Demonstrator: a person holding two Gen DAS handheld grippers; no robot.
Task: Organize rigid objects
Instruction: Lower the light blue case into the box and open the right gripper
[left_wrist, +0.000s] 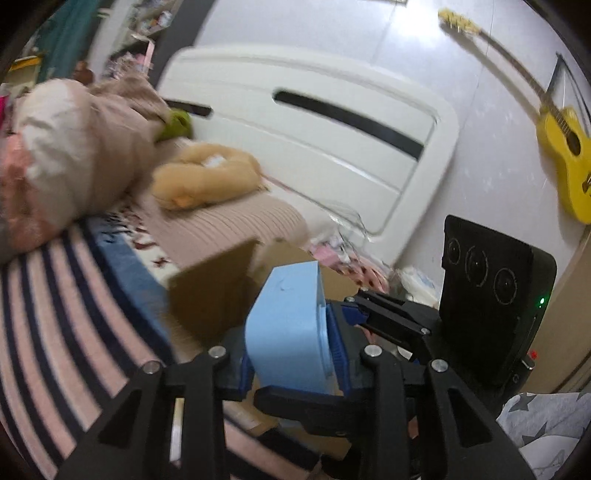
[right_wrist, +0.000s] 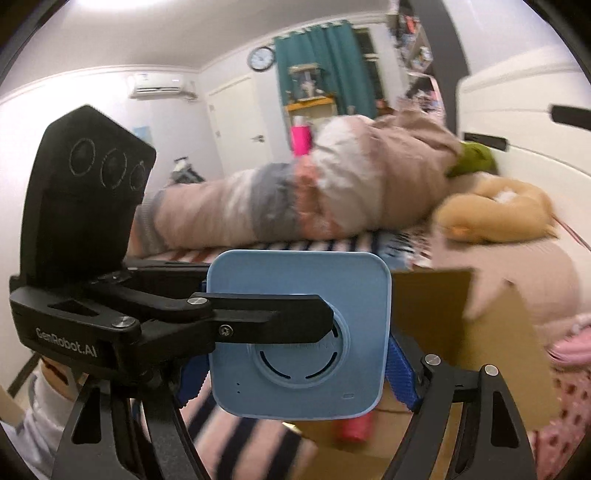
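Box (right_wrist: 480, 332) blurred; grippers' (right_wrist: 295, 369) contact hidden.

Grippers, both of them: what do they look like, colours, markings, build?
Left gripper: matte black linkage arms with silver rivets, blue ribbed fingers. Right gripper: the same black frame and blue ribbed fingers. The other unit, seen from each wrist, carries a black slab with three ringed circles; white "GenRobot.AI" lettering marks its body.
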